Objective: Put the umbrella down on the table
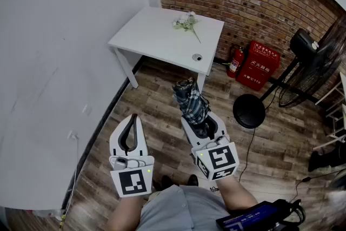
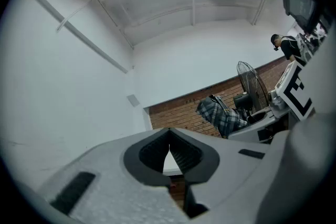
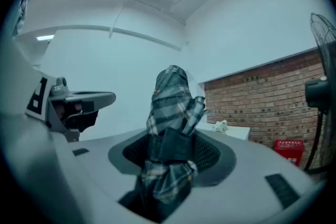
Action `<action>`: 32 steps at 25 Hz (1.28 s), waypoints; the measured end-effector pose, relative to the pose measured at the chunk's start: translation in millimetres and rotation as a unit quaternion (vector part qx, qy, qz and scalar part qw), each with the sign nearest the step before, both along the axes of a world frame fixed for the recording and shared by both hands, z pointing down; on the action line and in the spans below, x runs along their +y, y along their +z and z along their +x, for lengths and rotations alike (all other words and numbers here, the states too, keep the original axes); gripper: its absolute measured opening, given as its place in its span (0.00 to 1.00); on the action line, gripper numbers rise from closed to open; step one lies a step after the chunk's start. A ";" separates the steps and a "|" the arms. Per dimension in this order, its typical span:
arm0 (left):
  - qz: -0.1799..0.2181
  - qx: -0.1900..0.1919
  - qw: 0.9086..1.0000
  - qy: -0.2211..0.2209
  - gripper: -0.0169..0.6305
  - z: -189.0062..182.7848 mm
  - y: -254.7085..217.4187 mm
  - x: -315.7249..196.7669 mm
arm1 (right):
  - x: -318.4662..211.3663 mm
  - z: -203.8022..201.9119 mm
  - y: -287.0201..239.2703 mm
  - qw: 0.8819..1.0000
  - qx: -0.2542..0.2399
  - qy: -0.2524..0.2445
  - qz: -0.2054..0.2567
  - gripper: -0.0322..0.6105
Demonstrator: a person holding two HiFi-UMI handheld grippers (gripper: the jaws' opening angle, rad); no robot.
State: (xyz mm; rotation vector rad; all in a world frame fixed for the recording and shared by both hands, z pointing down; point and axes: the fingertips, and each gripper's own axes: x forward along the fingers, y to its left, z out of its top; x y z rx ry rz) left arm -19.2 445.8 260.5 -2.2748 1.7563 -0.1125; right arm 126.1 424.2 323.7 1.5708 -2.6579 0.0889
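Observation:
A folded plaid umbrella (image 1: pixel 190 99) stands out forward from my right gripper (image 1: pixel 204 126), whose jaws are shut on its lower part, above the wooden floor. In the right gripper view the umbrella (image 3: pixel 170 102) rises between the dark pads (image 3: pixel 210 152) of that gripper (image 3: pixel 173 150). The white table (image 1: pixel 157 35) stands ahead against the brick wall, a short way beyond the umbrella's tip. My left gripper (image 1: pixel 133 118) hovers to the left of the right one, shut with nothing in it; in its own view the left gripper (image 2: pixel 169 139) has its tips touching.
A small bunch of flowers (image 1: pixel 186 21) and a little round object (image 1: pixel 197 57) lie on the table. A fire extinguisher (image 1: pixel 234 61), a red box (image 1: pixel 258 64) and a standing fan (image 1: pixel 311 59) with a round base (image 1: pixel 249 111) are to the right. A white wall (image 1: pixel 59 62) runs along the left.

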 end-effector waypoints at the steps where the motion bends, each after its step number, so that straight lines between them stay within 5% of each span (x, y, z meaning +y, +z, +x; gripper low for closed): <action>1: 0.000 0.001 1.000 0.000 0.04 -0.4 1.9 -0.1 | 0.1 -0.8 1.3 1.000 0.000 -0.001 0.001 0.38; 21: -0.007 -0.009 1.000 -0.024 0.04 54.1 16.0 5.9 | 2.7 44.0 10.4 0.999 -0.011 -0.038 0.007 0.39; 32: -0.025 0.000 0.999 -0.036 0.04 48.1 32.4 -29.3 | -34.6 40.6 21.4 0.999 -0.002 -0.046 -0.003 0.38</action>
